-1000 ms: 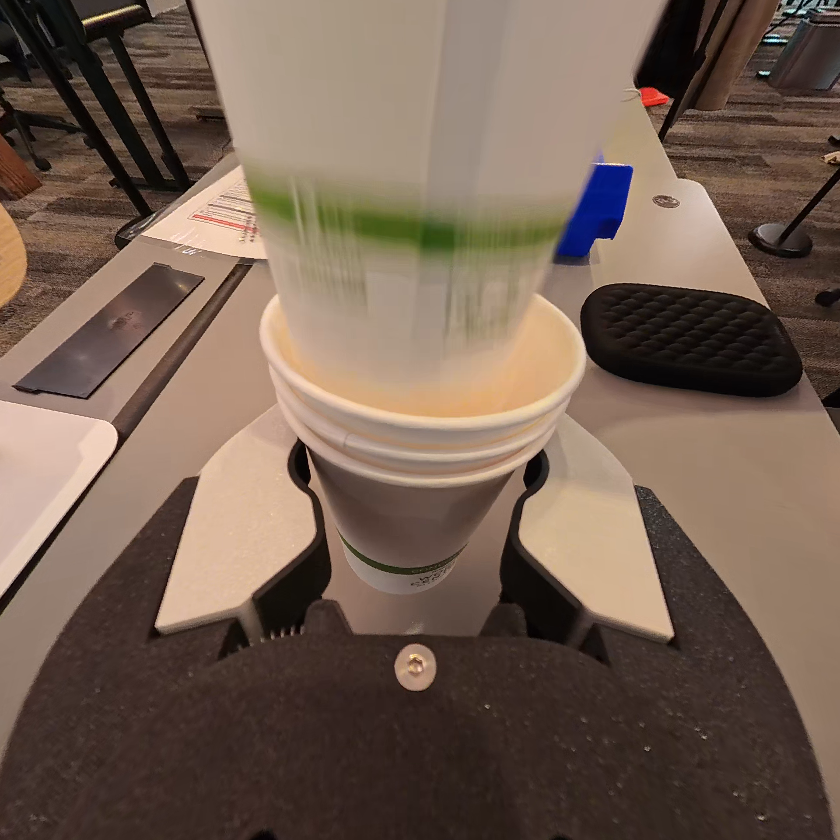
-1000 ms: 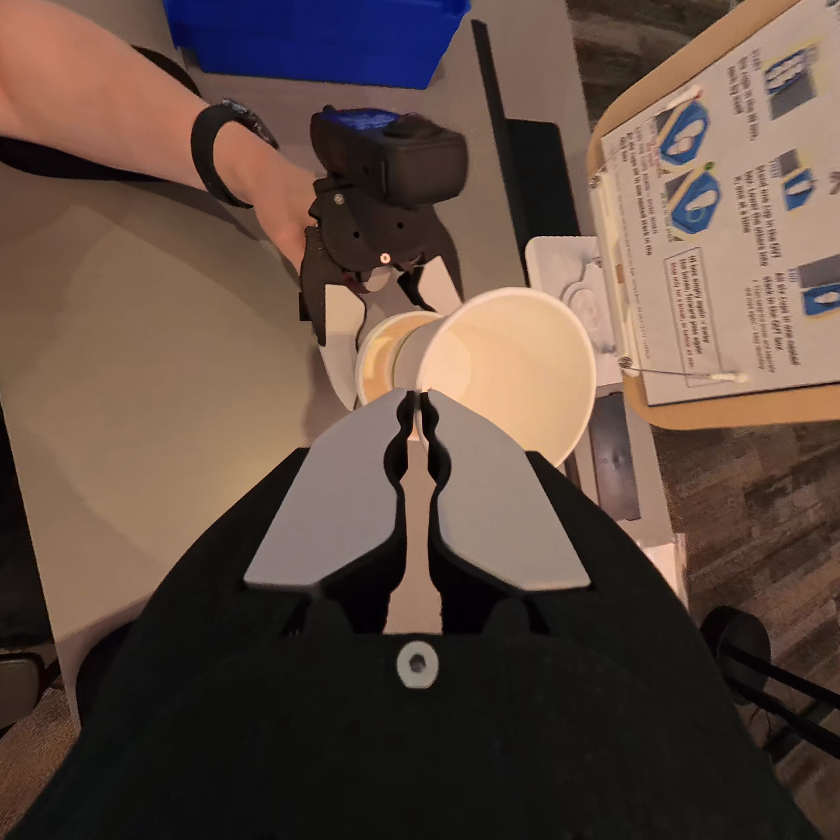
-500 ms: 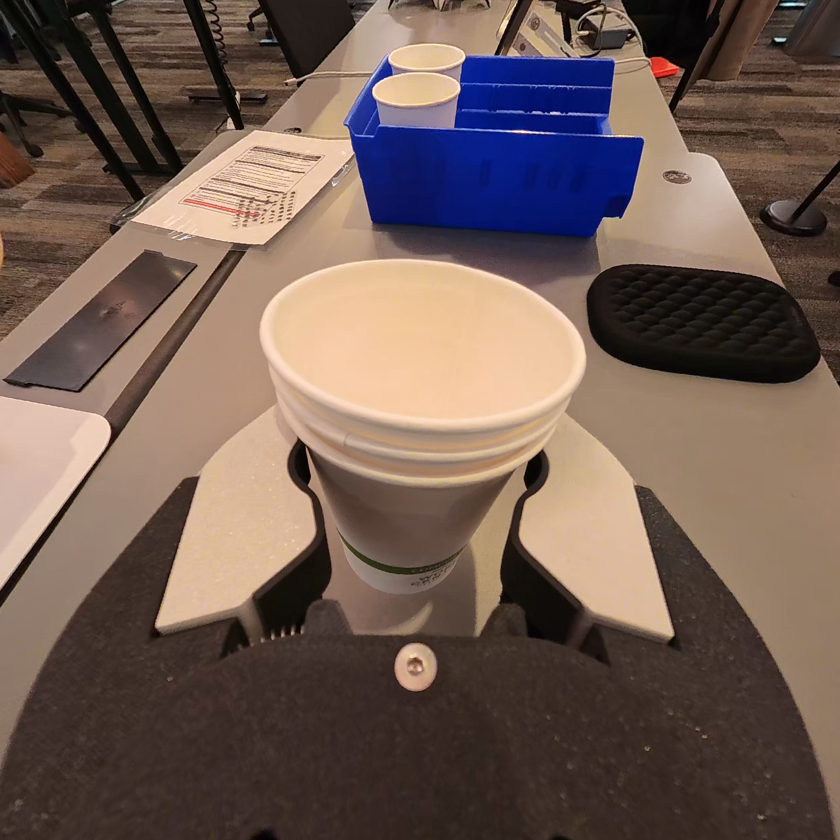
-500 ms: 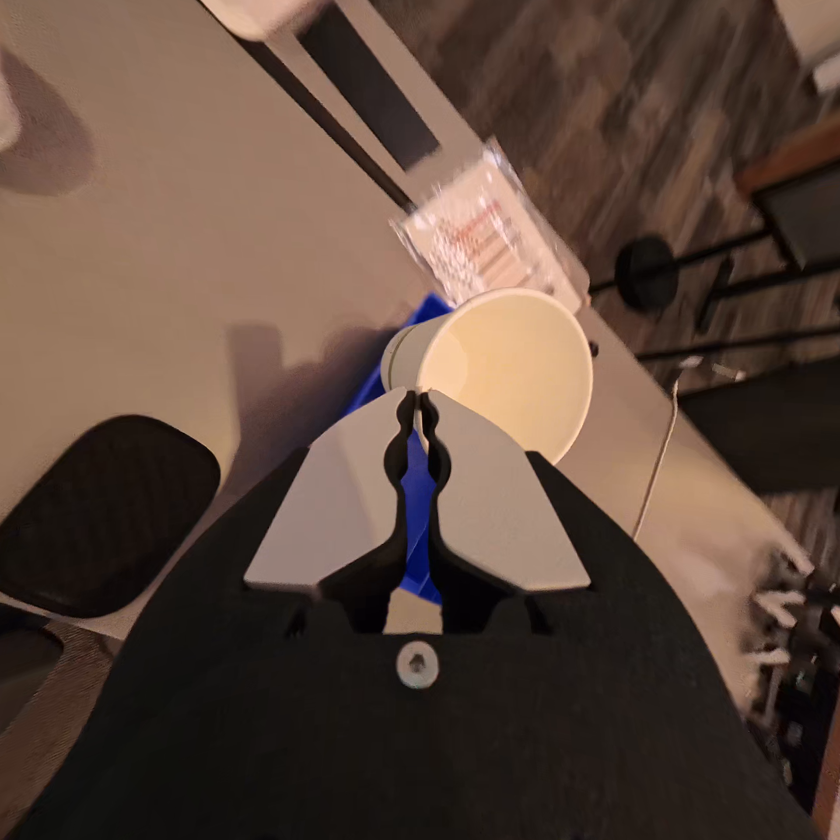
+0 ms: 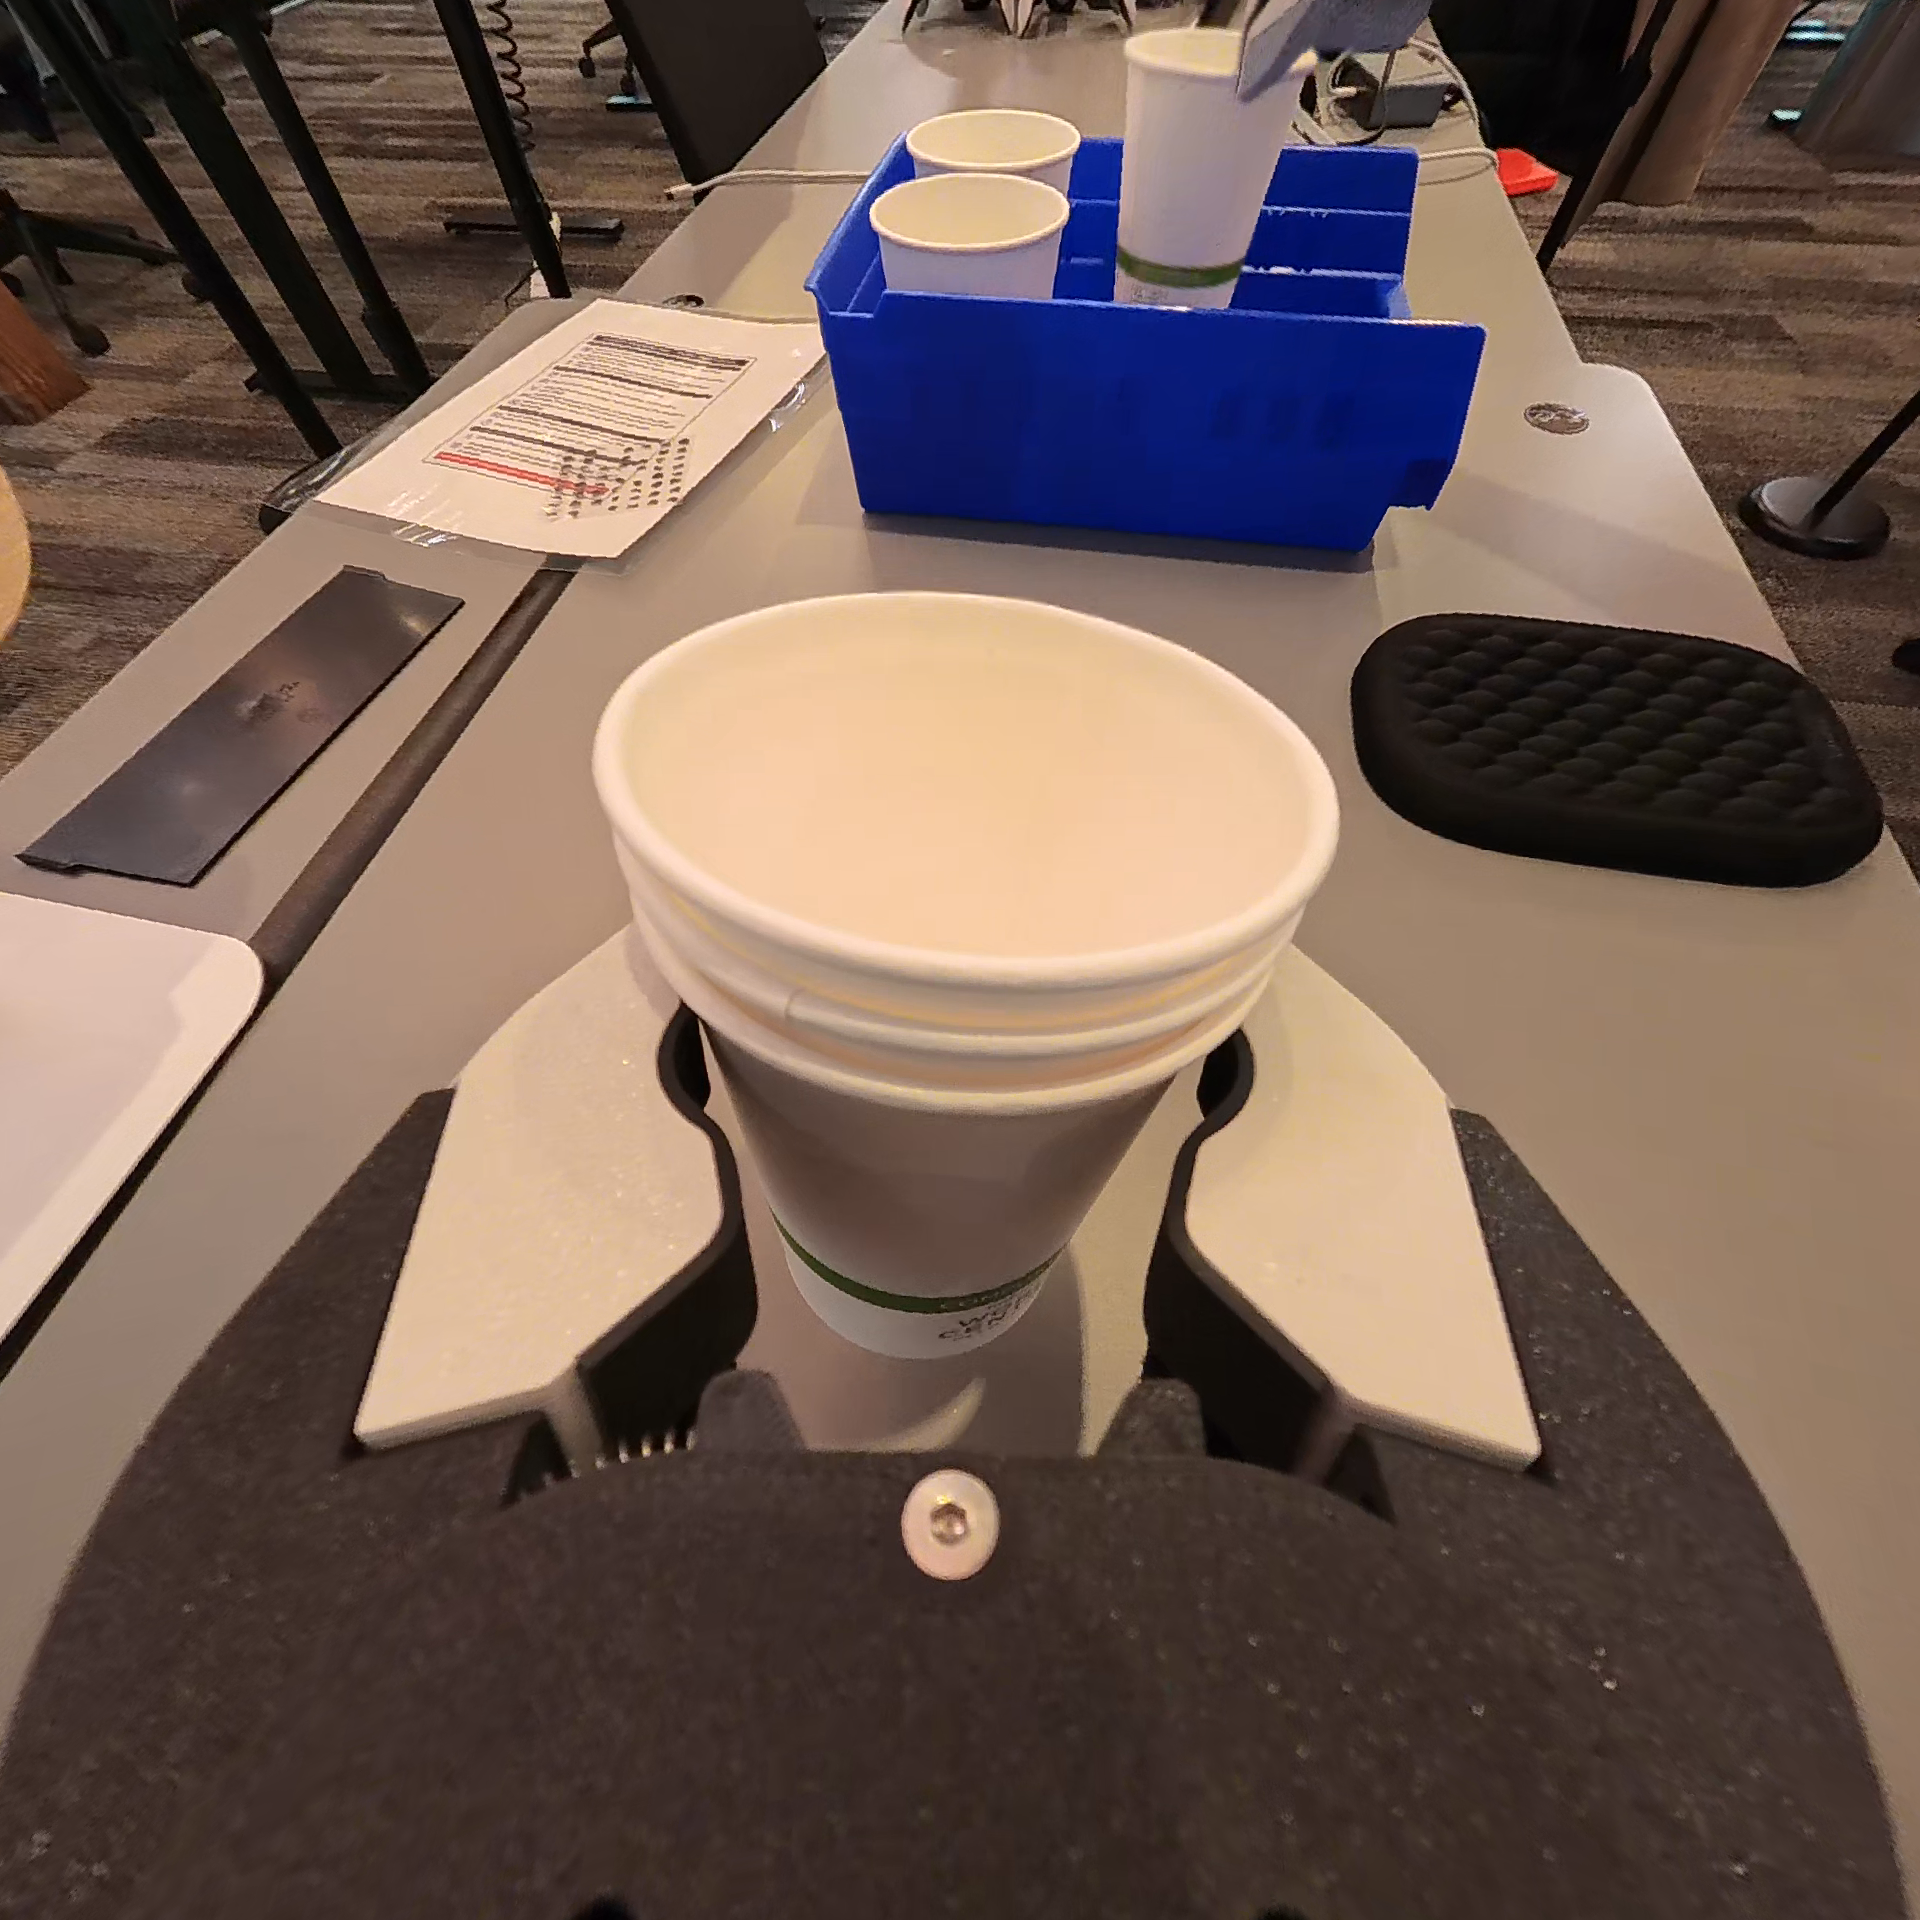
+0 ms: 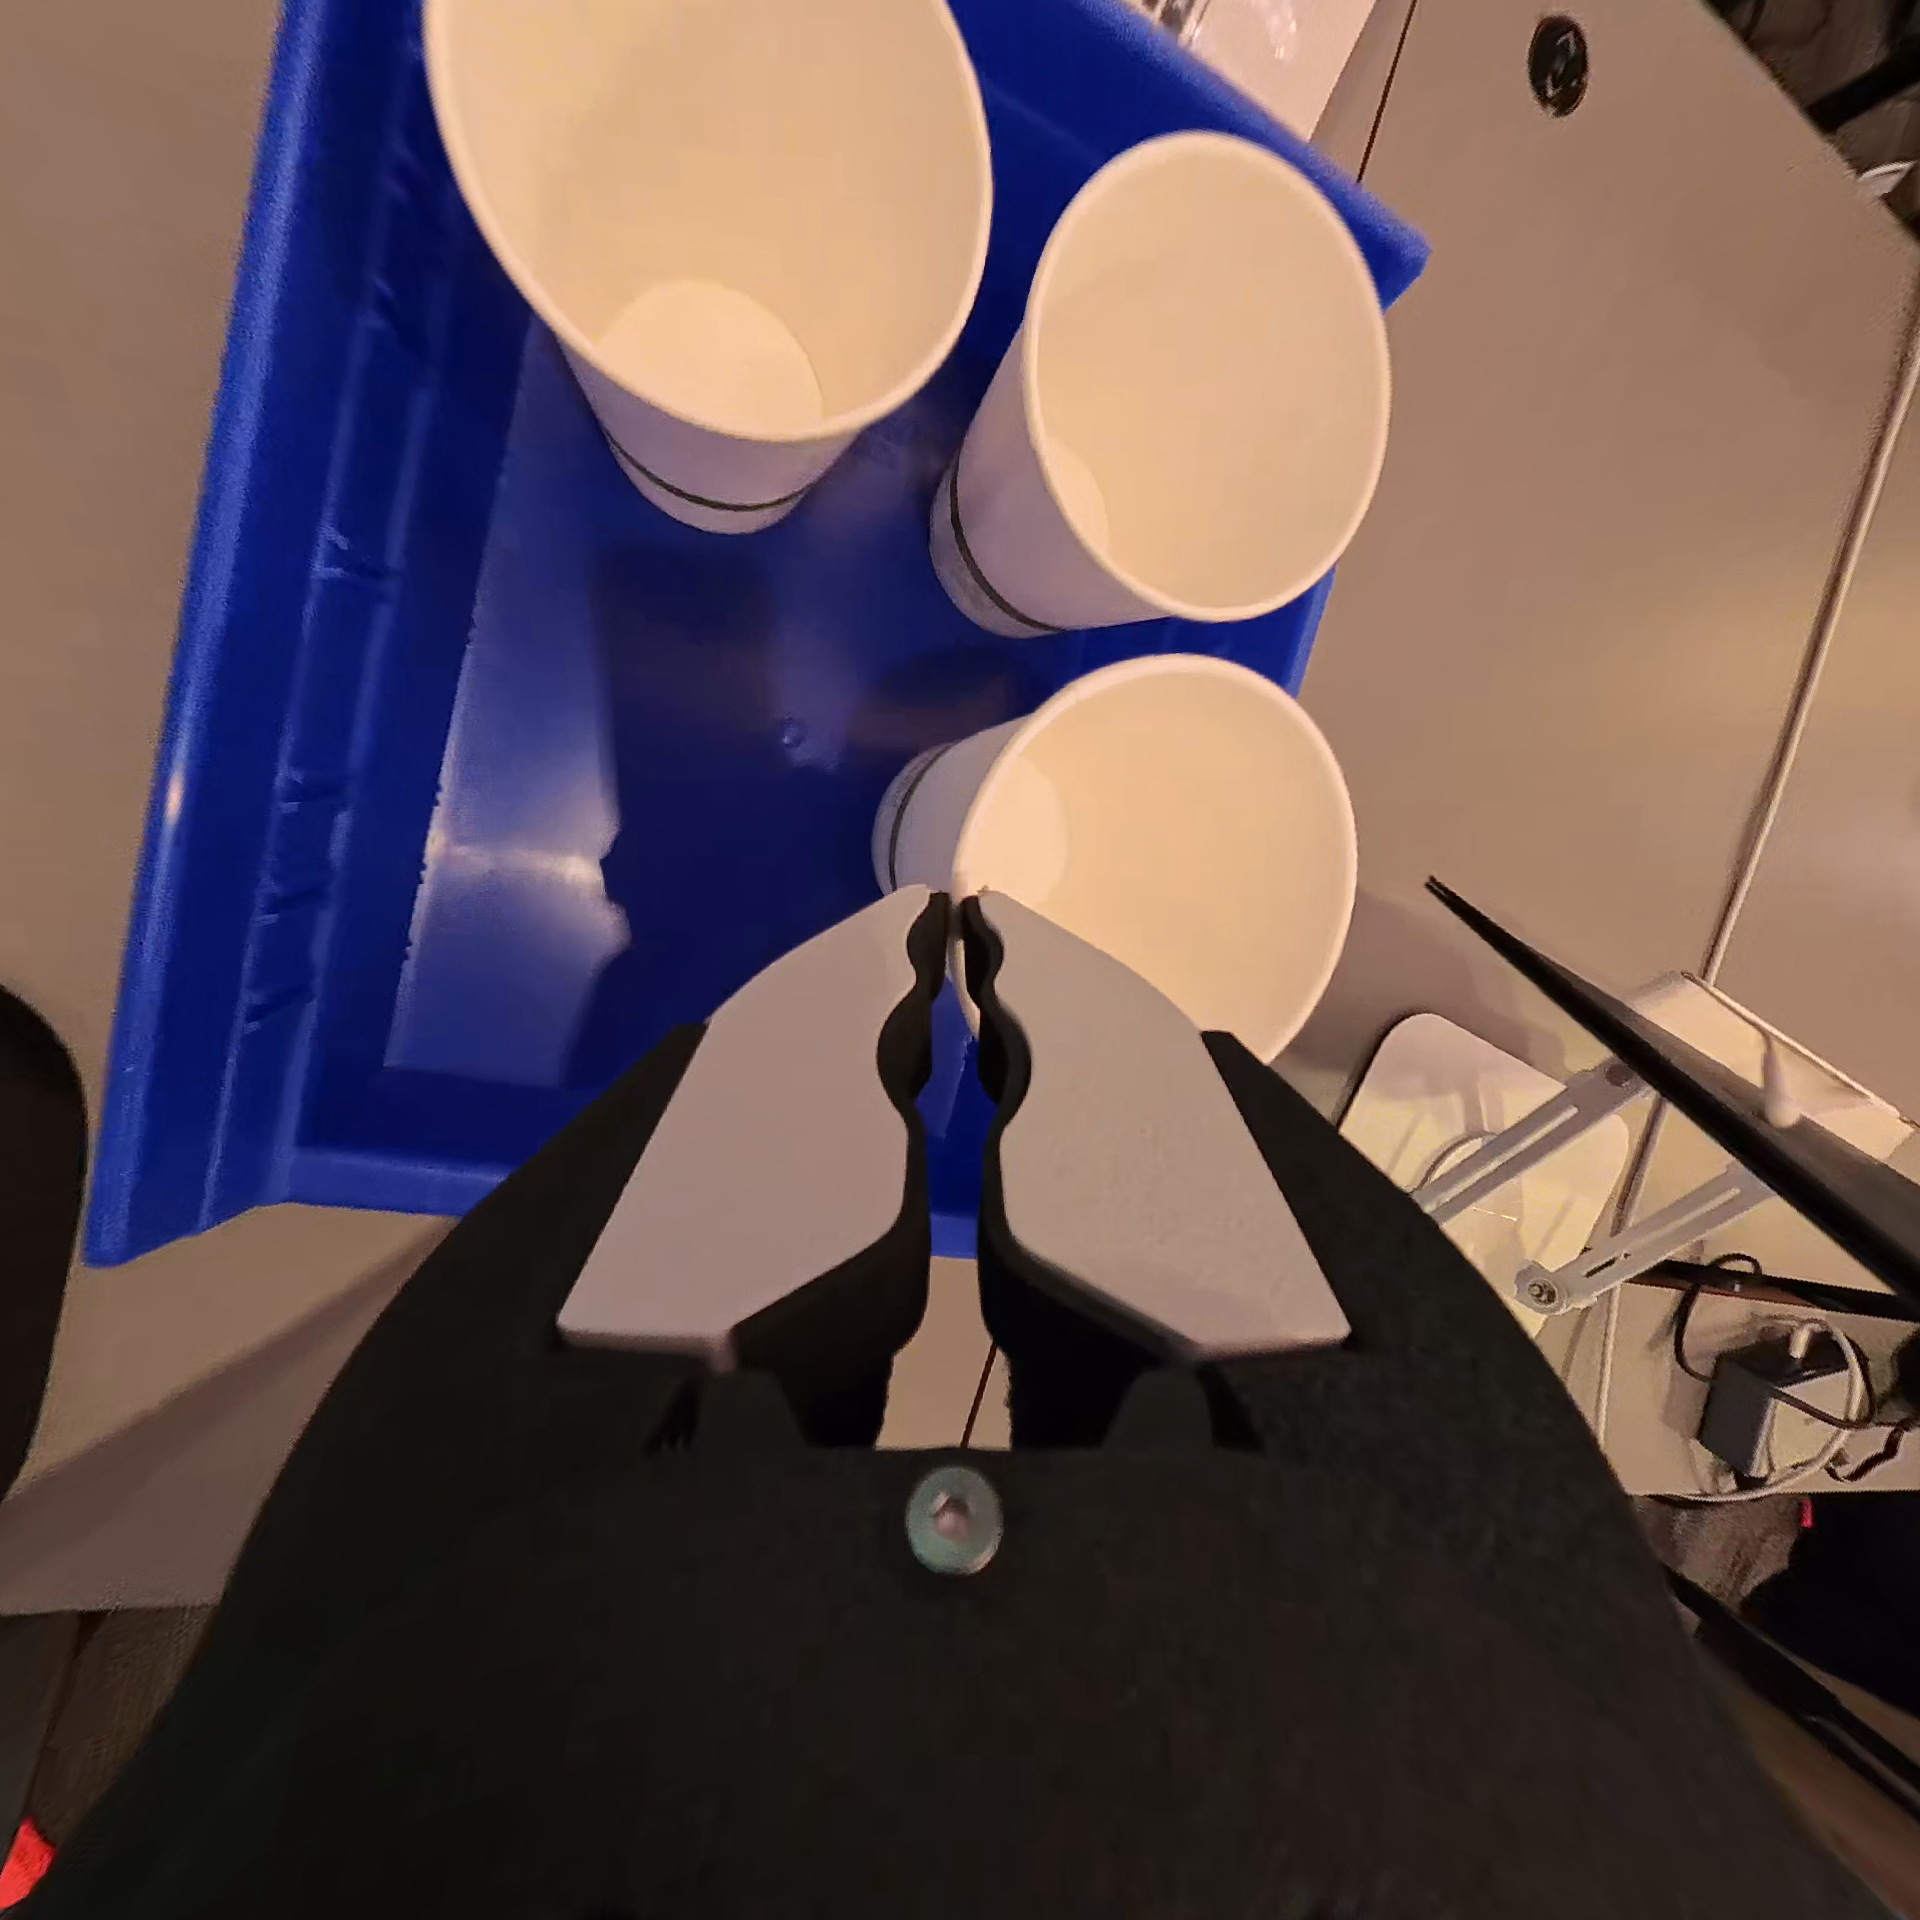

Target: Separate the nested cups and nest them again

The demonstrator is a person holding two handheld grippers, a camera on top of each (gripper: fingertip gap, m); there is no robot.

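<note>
A: What sits nearest in the left wrist view?

B: The left claw (image 5: 951,1049), its two pale fingers pressed against either side of a stack of nested cups (image 5: 961,935). Three rolled rims show one over another. The stack stands upright and its top cup is empty.

A: And what is under it?

B: The grey bench (image 5: 1455,1039). Just right of the stack lies a black quilted pad (image 5: 1616,748); to the left, a flat black strip (image 5: 244,727) and, beyond it, a printed sheet (image 5: 566,426) in a clear sleeve.

A: Farther on?

B: A blue bin (image 5: 1143,436). Two single cups (image 5: 971,234) stand upright in its left side, one behind the other, both empty.

A: Where is the right claw?

B: The right claw (image 6: 956,914) is above the bin, drawn narrow, pinching the rim of a held cup (image 6: 1153,831), one finger inside the wall and one outside. In the left wrist view that cup (image 5: 1195,166) hangs upright with its base down among the bin's dividers; whether the base touches the bin floor cannot be told.

A: Anything inside it?

B: Nothing; its pale bottom shows.
</note>
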